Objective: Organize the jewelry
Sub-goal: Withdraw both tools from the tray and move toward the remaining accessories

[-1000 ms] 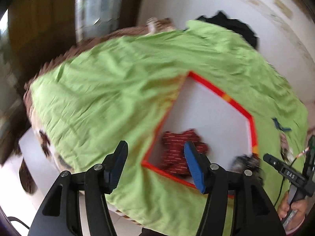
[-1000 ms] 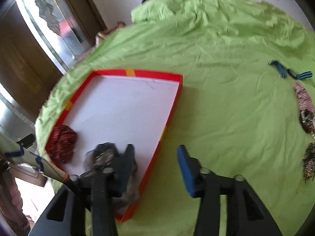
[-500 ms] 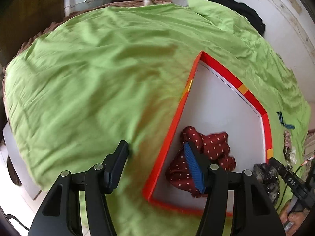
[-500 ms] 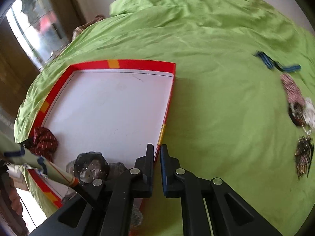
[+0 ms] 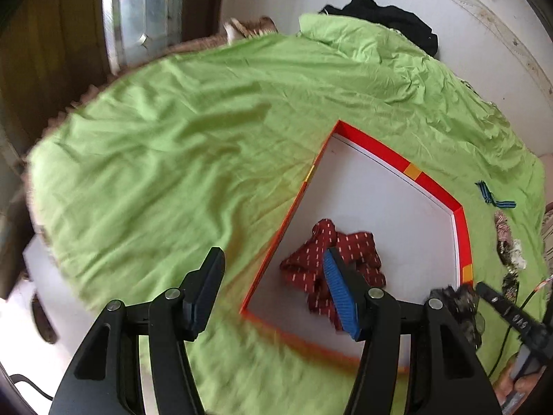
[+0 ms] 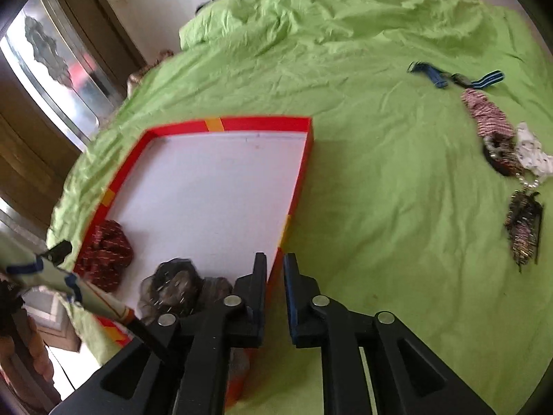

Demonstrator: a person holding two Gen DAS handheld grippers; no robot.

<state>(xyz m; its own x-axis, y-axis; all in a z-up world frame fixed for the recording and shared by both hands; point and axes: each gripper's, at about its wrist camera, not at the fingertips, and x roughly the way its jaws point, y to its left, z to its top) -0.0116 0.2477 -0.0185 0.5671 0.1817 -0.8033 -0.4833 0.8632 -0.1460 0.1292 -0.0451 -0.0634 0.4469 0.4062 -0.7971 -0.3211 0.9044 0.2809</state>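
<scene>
Jewelry pile [image 6: 508,159] lies at bed's right edge, nearest my right gripper [image 6: 274,297] | right jaws opening, empty | left gripper [image 5: 273,290] spread, empty

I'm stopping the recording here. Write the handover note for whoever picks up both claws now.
Left claw: open, empty, over the tray's near left corner.
Right claw: empty, jaws just parting, over the tray's right wall.
Done: dark red dotted scrunchie and dark sequinned scrunchie lie in the red-rimmed tray.
Left: blue striped bands, red-and-white scrunchie, white piece and dark beaded piece lie on the green sheet, right of the tray.
</scene>
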